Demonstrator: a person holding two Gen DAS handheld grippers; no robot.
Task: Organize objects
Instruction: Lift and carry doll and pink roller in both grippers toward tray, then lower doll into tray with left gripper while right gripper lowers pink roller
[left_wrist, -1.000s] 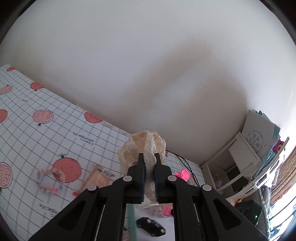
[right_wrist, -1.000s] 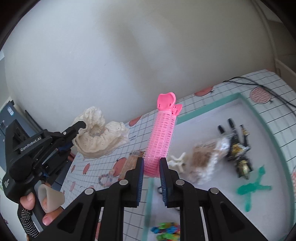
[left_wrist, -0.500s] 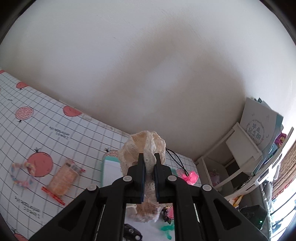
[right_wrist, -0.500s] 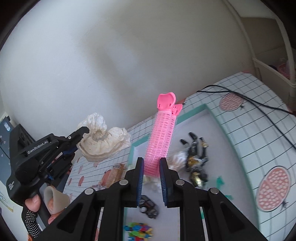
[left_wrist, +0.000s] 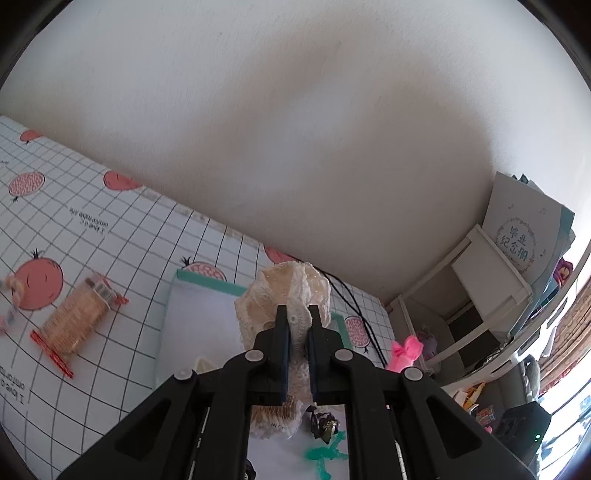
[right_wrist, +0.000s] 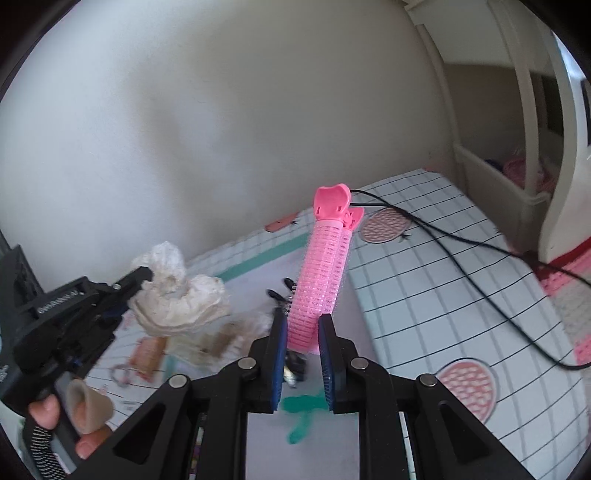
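Note:
My left gripper (left_wrist: 297, 314) is shut on a cream lace scrunchie (left_wrist: 288, 288) and holds it in the air above the white tray with the teal rim (left_wrist: 207, 282). The scrunchie also shows in the right wrist view (right_wrist: 177, 291), held by the left gripper (right_wrist: 142, 278). My right gripper (right_wrist: 303, 321) is shut on a pink hair roller clip (right_wrist: 325, 266), upright above the tray (right_wrist: 258, 264). The clip's pink tip shows in the left wrist view (left_wrist: 406, 350).
In the tray lie a green figure (right_wrist: 301, 410), a dark toy (left_wrist: 323, 424) and a wrapped snack (left_wrist: 273, 417). A biscuit packet (left_wrist: 75, 317) lies on the checked cloth left of the tray. A black cable (right_wrist: 461, 240) crosses the cloth. White shelves (left_wrist: 476, 295) stand at the right.
Both grippers have moved to the right over the tray with their objects still held. The biscuit packet and bracelet have slid left in the left wrist view.

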